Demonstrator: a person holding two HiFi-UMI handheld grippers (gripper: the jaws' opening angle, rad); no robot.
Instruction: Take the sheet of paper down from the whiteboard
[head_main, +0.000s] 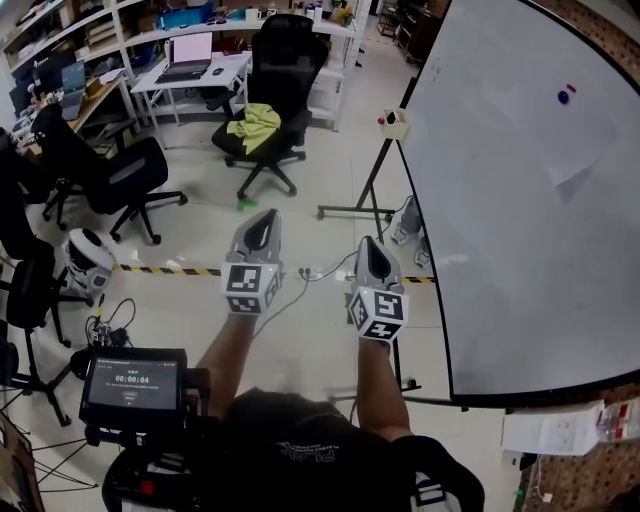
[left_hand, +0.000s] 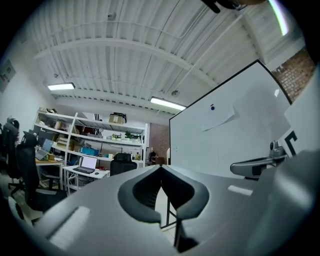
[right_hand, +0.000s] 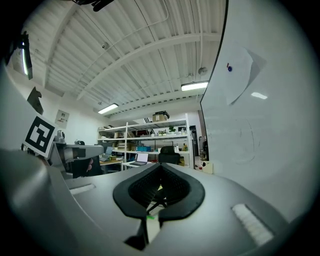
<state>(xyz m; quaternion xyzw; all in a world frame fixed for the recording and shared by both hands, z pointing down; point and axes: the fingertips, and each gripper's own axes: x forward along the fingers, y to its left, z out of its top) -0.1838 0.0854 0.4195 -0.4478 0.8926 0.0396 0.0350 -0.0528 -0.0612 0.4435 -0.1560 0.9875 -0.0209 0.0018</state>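
A white sheet of paper (head_main: 572, 140) hangs on the whiteboard (head_main: 500, 230) at the right, pinned at its top by a small blue magnet (head_main: 563, 97); its lower corner curls off the board. In the right gripper view the paper (right_hand: 240, 75) and magnet (right_hand: 229, 67) are high on the right. The left gripper view has the paper (left_hand: 220, 119) far ahead. My left gripper (head_main: 264, 218) and right gripper (head_main: 368, 244) are held side by side in front of me, left of the board and apart from it. Both are shut with nothing between the jaws (left_hand: 161, 167) (right_hand: 161, 166).
The whiteboard's black stand (head_main: 372, 185) with a small eraser box (head_main: 395, 123) is ahead. Black office chairs (head_main: 270, 90) (head_main: 125, 180), one with a yellow cloth (head_main: 255, 125), a desk with a laptop (head_main: 188, 58), a floor tape line (head_main: 170, 270), cables and a recorder screen (head_main: 132, 385) lie to the left.
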